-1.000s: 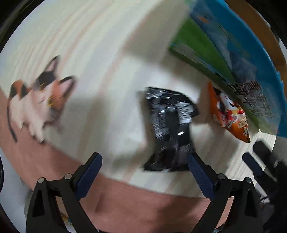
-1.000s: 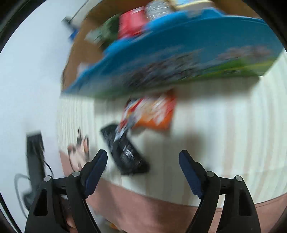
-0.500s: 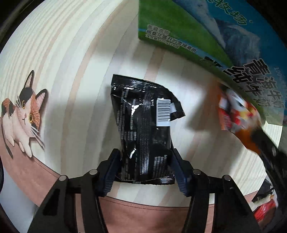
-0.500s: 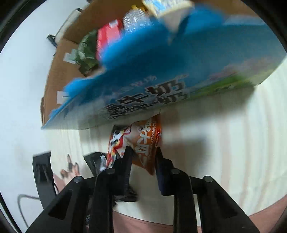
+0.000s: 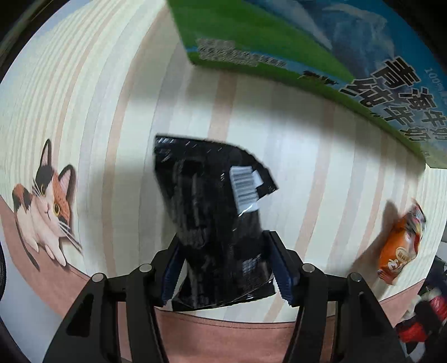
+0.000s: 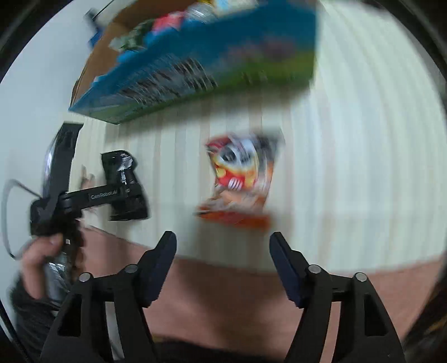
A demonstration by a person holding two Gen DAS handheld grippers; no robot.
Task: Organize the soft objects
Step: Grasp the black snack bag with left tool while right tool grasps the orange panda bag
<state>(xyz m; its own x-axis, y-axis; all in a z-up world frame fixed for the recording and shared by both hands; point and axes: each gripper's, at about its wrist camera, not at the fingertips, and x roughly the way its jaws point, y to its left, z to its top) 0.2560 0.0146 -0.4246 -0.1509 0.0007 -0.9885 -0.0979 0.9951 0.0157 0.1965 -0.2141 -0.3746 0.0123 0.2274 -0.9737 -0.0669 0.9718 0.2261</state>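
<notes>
A black snack packet (image 5: 215, 212) with a white barcode lies on the striped mat, and my left gripper (image 5: 226, 268) is shut on its near end. It also shows in the right wrist view (image 6: 123, 184) with the left gripper (image 6: 125, 192) across it. An orange snack packet (image 6: 240, 181) lies on the mat just ahead of my right gripper (image 6: 223, 259), which is open and empty. The orange packet shows at the right edge of the left wrist view (image 5: 402, 245).
A blue and green milk carton box (image 5: 307, 47) stands at the back of the mat, holding several packets (image 6: 167, 22). A cat picture (image 5: 44, 206) is printed on the mat's left. A pink border (image 6: 223, 293) runs along the near edge.
My left gripper closed on the black packet's near end. My right gripper, shut near the orange packet half a second ago, has opened and drawn back; the orange packet lies ahead of it.
</notes>
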